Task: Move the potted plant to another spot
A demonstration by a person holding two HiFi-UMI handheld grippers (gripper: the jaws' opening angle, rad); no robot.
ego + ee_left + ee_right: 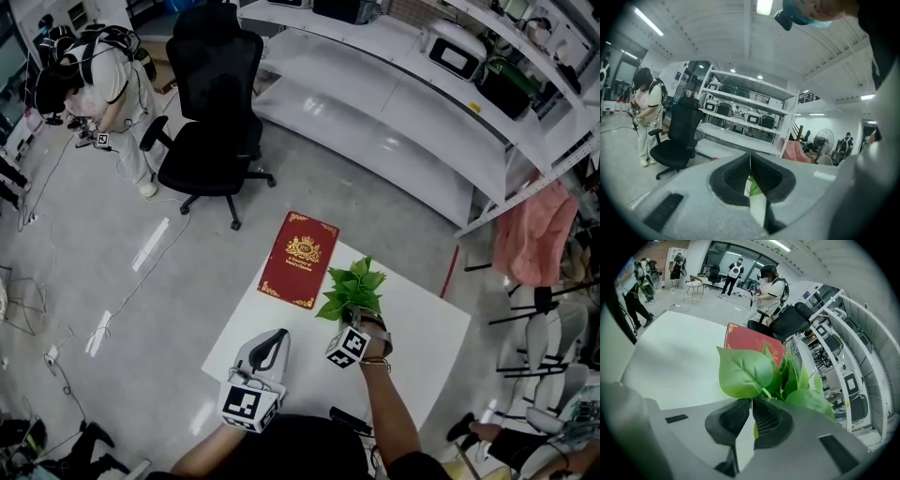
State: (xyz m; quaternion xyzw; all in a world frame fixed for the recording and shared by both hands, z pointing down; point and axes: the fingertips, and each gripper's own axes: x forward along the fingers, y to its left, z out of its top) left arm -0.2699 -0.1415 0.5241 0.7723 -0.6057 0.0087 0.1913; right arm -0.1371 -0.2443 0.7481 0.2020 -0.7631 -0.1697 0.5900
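The potted plant (353, 289) shows as a tuft of broad green leaves over the white table (427, 342); its pot is hidden under the leaves and gripper. My right gripper (357, 323) reaches into the plant from the near side. In the right gripper view the leaves (747, 371) rise straight out of the closed jaws of that gripper (751, 401), with a sliver of green pinched between them. My left gripper (277, 334) hovers over the table's near left corner, apart from the plant; its jaws (750, 157) meet at the tips and hold nothing.
A red book (300, 260) lies at the table's far left edge, just beyond the plant. Past the table stand a black office chair (211, 112), a person (98, 80) and long white shelving (403, 84). A pink cloth (532, 234) hangs at right.
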